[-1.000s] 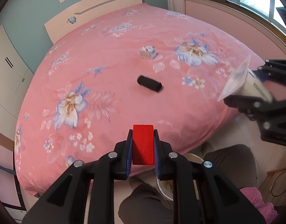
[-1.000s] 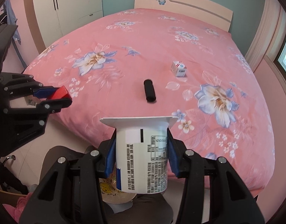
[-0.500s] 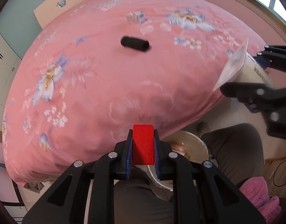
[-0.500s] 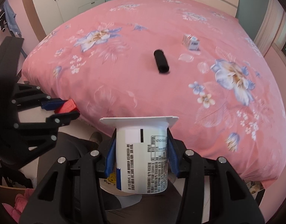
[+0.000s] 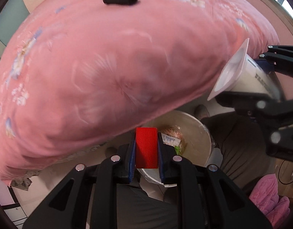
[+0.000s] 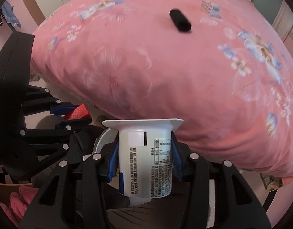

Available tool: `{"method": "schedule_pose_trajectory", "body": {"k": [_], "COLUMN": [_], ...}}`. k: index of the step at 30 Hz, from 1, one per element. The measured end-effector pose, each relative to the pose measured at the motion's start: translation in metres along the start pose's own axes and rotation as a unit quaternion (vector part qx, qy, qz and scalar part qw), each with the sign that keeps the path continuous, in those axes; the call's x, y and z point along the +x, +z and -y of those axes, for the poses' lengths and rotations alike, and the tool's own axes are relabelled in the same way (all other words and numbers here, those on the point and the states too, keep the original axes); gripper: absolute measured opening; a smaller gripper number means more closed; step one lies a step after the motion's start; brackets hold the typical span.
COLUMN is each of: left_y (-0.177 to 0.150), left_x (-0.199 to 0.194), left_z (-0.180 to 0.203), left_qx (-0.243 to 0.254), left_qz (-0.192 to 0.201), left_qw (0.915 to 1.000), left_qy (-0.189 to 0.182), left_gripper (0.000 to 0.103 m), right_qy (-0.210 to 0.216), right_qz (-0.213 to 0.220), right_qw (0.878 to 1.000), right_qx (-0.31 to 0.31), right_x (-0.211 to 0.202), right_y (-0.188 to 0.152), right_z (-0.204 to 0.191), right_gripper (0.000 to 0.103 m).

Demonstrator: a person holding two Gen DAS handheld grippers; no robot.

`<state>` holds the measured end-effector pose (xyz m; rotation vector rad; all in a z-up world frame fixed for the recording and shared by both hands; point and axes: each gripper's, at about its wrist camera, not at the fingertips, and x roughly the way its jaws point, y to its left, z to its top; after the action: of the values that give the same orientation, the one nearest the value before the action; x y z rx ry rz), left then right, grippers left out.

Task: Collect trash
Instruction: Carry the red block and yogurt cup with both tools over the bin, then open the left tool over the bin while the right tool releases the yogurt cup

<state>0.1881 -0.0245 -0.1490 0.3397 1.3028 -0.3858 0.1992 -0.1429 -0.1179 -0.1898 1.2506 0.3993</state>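
Both hands are loaded here, and both point steeply down at the floor beside the bed (image 5: 108, 66). In the left wrist view the left gripper (image 5: 146, 150) sits at bottom centre, its jaws pinched tight on a red block (image 5: 146, 147), and just behind that block, lower centre of the frame, the lined trash bin (image 5: 201, 133) shows its mouth with wrappers already inside. That looks like the reason for the nose-down pose: the block hangs over the bin so that a release should drop it straight in. At the right edge of the same view the right gripper (image 5: 261, 80) comes in from the side, and in its own camera it fills the bottom centre (image 6: 144, 158), jaws part-way apart and pressed on the sides of a white yogurt cup (image 6: 144, 160), flange rim away from the camera. Only a sliver of bin rim peeks out left of the cup. Still up on the bed, near the top of the frame: a black cylinder (image 6: 180, 20) and a small carton (image 6: 211, 8), so I judge the collecting roughly half done.
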Motion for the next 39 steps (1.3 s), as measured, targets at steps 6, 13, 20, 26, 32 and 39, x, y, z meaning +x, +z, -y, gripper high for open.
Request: {"method": "schedule_pose_trajectory", "body": {"k": [6, 13, 20, 26, 32, 39], "left_y": [-0.008, -0.018, -0.032, -0.039, -0.047, -0.051], "left_x": [0.036, 0.077, 0.125, 0.160, 0.191, 0.220], "left_z": [0.004, 0.010, 0.014, 0.010, 0.007, 0.005], "left_qx": [-0.006, -0.007, -0.016, -0.031, -0.049, -0.072], "left_qz": [-0.031, -0.065, -0.107, -0.136, -0.162, -0.187], "left_qw": [0.9994, 0.9975, 0.9934, 0.9889, 0.9839, 0.9774], "left_qy": [-0.013, -0.027, -0.040, -0.051, -0.057, -0.069], "left_gripper": [0.022, 0.022, 0.022, 0.022, 0.022, 0.022], "right_qy": [0.015, 0.022, 0.036, 0.050, 0.060, 0.065], "right_qz": [-0.032, -0.068, -0.109, -0.147, -0.185, -0.222], "right_qw": [0.999, 0.997, 0.993, 0.988, 0.981, 0.972], "right_qx": [0.003, -0.003, 0.002, 0.013, 0.026, 0.047], "right_x": [0.040, 0.083, 0.130, 0.168, 0.204, 0.241], "right_y": [-0.012, -0.031, -0.050, -0.067, -0.076, -0.089], "right_z": [-0.003, -0.009, -0.017, -0.019, -0.018, -0.014], "right_gripper": [0.048, 0.048, 0.048, 0.048, 0.048, 0.048]}}
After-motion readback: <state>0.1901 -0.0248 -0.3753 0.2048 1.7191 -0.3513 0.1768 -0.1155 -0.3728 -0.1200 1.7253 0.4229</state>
